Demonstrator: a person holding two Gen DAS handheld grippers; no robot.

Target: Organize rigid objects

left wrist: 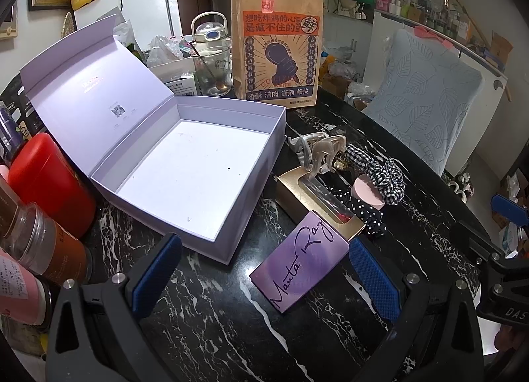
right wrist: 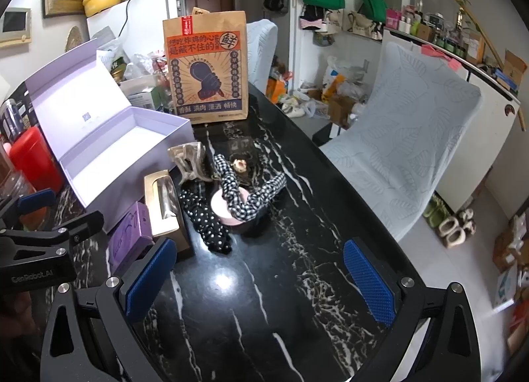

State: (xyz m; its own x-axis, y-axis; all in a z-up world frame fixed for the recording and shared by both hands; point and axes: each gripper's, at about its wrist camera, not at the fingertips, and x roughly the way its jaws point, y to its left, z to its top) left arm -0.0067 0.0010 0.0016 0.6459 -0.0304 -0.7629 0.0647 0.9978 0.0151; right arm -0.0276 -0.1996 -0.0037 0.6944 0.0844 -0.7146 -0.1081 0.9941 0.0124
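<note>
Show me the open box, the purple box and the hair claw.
open box (left wrist: 185, 177), left wrist view, bare inner floor
purple box (left wrist: 297, 266), left wrist view, lettered top face
hair claw (right wrist: 190, 164), right wrist view, middle of its body

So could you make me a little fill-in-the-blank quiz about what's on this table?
1. The lavender box has its lid ___.
2. Inside, the lavender box is ___.
3. The purple carton lies nearest the ___ gripper.
4. Both grippers, including the right one, have their jaws ___.

Missing words: open; empty; left; open
</note>
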